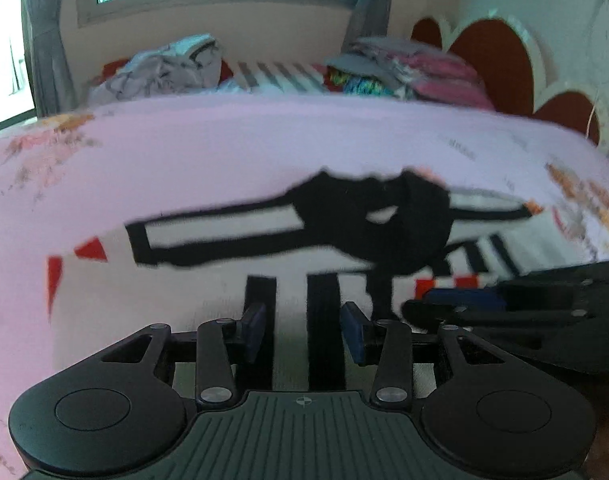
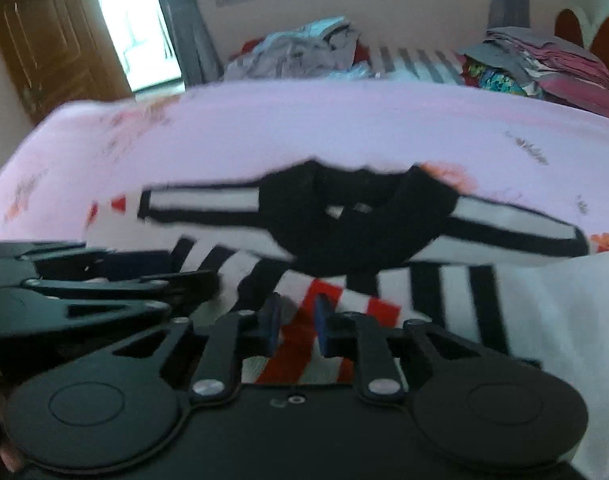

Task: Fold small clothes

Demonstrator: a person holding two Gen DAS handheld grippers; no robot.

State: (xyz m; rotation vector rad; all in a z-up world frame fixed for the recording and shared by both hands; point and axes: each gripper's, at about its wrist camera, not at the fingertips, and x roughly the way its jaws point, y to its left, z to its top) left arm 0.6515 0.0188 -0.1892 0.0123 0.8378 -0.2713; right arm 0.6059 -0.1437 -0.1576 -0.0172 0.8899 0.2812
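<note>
- nearest, left black two-finger claw (image 1: 303, 324): part open, blue pads apart over the black stripes, nothing pinched between them.
- just beside it, right black two-finger claw (image 2: 297, 324): only a narrow gap, red-and-white striped cloth showing through it, no fold seen clamped.
- under both, small white knit top with black stripes and red patches (image 1: 224, 300), lying face up on the pink flower-printed bed sheet (image 1: 264, 140), hem nearest, black collar (image 2: 344, 236) farther off, black-edged white sleeves (image 1: 224, 232) spread out to either side.
- risk, judged: with neither claw gripping, any lift from here likely to come away empty, or to catch only one layer and leave the top skewed.
- risk, judged: claws crowded side by side near the hem, so likely to knock each other or bunch the cloth between them.
- risk, judged: soft sheet beneath, easy to pinch together with the top and drag along.
- risk, judged: sleeves spread wide, likely to trail and spoil a neat fold unless brought in first.
- farther, crumpled grey-and-white heap of clothes (image 2: 300, 52) and folded pink-and-grey stack (image 2: 544, 64), well apart from the top; no danger there.
- count: two claws, one top, two sleeves, one collar, one loose heap, one folded stack.
</note>
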